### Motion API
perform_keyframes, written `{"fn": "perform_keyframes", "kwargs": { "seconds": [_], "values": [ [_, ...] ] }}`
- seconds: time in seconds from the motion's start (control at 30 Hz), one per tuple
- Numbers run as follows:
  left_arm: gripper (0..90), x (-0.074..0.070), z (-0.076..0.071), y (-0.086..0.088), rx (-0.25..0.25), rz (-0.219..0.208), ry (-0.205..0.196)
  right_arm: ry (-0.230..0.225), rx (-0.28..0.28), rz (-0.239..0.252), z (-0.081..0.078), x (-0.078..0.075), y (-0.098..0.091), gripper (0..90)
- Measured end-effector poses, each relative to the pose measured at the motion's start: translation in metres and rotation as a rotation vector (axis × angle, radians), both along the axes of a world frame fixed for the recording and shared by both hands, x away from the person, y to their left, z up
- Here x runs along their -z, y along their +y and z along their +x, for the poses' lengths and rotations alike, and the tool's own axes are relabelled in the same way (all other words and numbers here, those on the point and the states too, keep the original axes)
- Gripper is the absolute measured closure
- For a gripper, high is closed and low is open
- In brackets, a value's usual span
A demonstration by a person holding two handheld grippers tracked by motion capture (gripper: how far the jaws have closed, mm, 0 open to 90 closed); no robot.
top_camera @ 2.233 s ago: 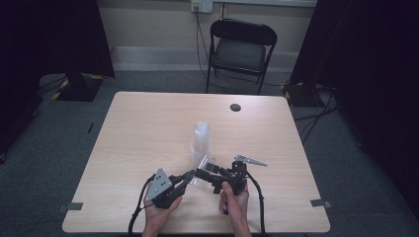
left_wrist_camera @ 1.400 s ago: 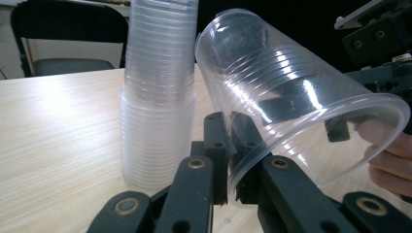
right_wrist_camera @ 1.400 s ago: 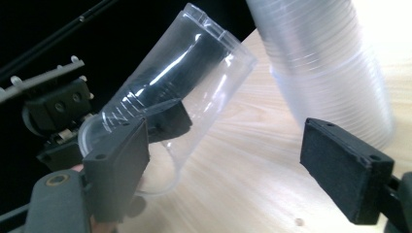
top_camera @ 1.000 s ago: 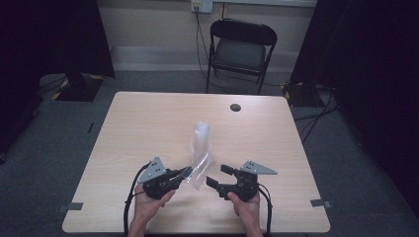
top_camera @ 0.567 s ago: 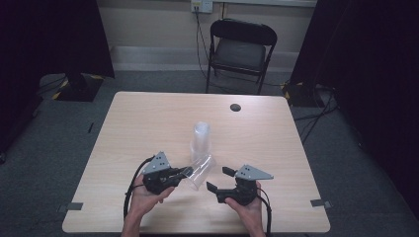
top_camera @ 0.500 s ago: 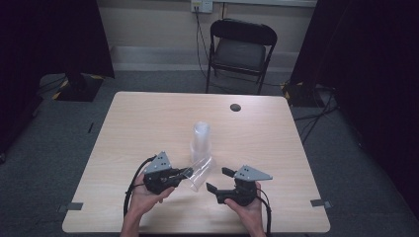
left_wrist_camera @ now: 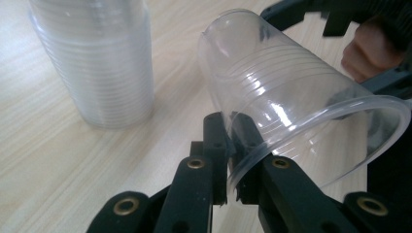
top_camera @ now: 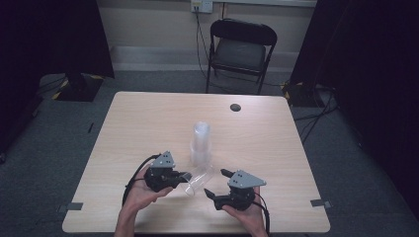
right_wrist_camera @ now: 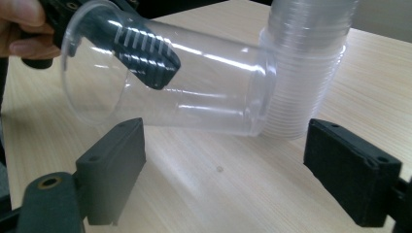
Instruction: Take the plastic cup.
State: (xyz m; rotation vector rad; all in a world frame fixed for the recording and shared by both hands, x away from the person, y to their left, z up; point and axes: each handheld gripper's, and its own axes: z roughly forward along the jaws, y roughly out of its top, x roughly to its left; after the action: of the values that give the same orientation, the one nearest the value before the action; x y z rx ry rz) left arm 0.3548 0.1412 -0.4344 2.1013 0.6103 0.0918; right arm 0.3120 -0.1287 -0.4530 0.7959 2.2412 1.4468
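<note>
Left gripper (top_camera: 184, 176) still pinching the clear cup (left_wrist_camera: 291, 107) rim, right gripper (top_camera: 216, 183) now wide, withdrawn

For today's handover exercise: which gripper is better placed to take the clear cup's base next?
Probably the right gripper: its jaws stand open and empty, facing the single cup. The left gripper is already shut on the cup's rim.

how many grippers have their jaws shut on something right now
1. The left gripper pinches the rim of the single clear cup, which lies tilted beside the cup stack. The right gripper is open and empty.
</note>
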Motion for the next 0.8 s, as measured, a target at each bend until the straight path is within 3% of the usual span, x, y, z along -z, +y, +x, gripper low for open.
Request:
{"fn": "perform_keyframes", "kwargs": {
  "seconds": [0.1,0.13,0.2,0.4,0.43,0.53,0.73,0.8],
  "values": [
    [86.1,0.001,0.002,-0.001,0.016,0.006,0.017,-0.01,-0.017,-0.026,-0.001,-0.001,0.002,14.0],
    [86.1,0.002,0.004,-0.004,0.04,0.037,0.041,-0.022,-0.034,-0.046,-0.002,-0.002,0.004,14.0],
    [86.0,0.004,0.006,-0.006,0.071,0.053,0.072,-0.03,-0.047,-0.063,-0.003,-0.002,0.007,14.0],
    [85.1,0.009,0.011,-0.013,0.113,0.106,0.122,-0.047,-0.104,-0.103,-0.005,-0.003,0.013,14.0],
    [85.1,0.01,0.012,-0.014,0.113,0.121,0.126,-0.047,-0.107,-0.104,-0.005,-0.003,0.014,14.0],
    [85.1,0.011,0.013,-0.016,0.113,0.114,0.141,-0.05,-0.132,-0.113,-0.005,-0.003,0.016,14.0],
    [85.1,0.005,0.016,-0.015,0.126,0.138,0.132,-0.056,-0.177,-0.128,-0.005,-0.004,0.02,13.3],
    [85.2,0.0,0.016,-0.016,0.104,0.12,0.131,-0.065,-0.186,-0.141,-0.005,-0.004,0.022,13.3]
  ]
}}
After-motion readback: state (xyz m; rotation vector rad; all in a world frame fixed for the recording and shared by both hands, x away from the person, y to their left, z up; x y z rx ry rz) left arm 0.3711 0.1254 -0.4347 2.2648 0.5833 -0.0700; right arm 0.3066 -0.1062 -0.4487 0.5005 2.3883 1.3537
